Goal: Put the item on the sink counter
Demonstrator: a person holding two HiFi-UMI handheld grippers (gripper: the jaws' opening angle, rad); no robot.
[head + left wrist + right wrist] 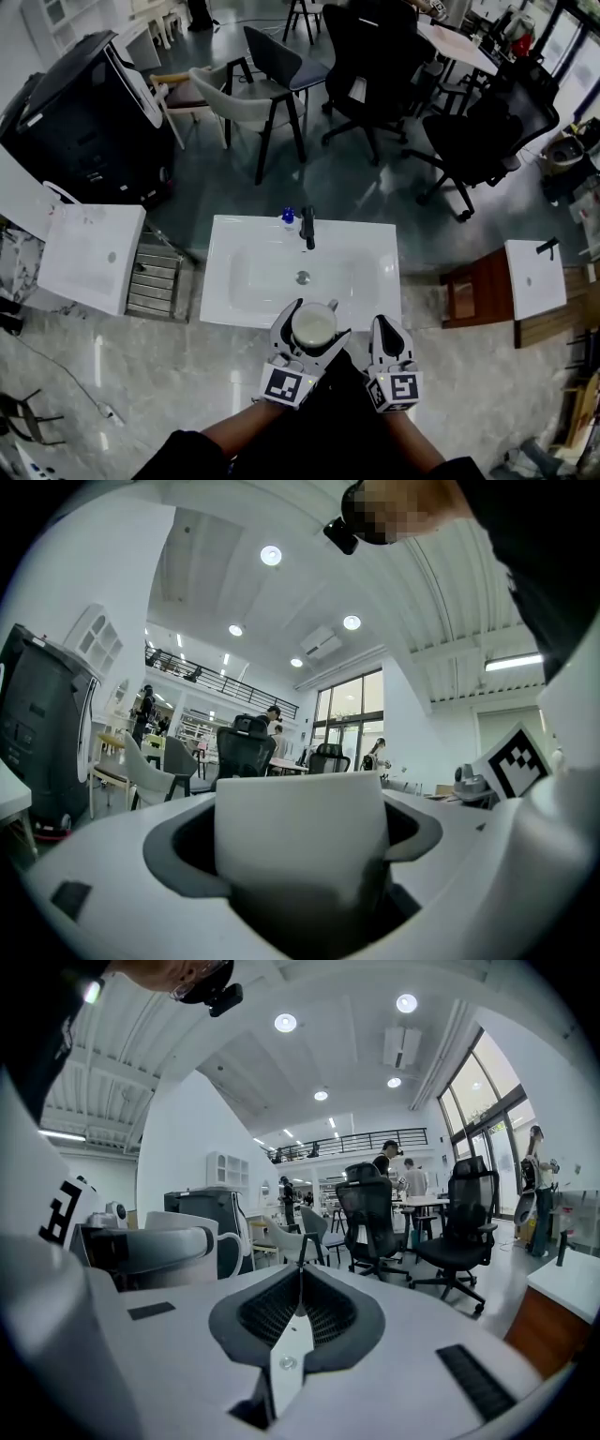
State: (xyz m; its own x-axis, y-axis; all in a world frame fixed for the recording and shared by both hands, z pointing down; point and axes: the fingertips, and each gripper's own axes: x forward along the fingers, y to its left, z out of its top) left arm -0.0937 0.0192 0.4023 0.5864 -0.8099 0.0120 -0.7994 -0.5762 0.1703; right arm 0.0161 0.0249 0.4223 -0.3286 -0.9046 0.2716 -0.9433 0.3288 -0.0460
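head view | left claw (pixel 312 334) clamped on white cup (pixel 314 323) at sink counter (pixel 246 302) front edge | right claw (pixel 298 1281) closed, empty

Faucet (pixel 307 228) and blue object (pixel 288 217), maybe a cap, block counter's (pixel 380 291) rear.

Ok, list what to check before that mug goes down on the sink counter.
1. Grip: ok. The left gripper has its fingers clamped on the white mug.
2. Mug upright: ok. Its rim faces up in the head view.
3. Landing spot: ok. The sink counter is bare on its flat rim beside the basin.
4. Obstacles: ok. The black faucet and the small blue object stand at the far edge, away from the mug.
5. Right gripper: ok. It is shut, empty, and beside the mug.
6. Height above the counter: cannot tell.
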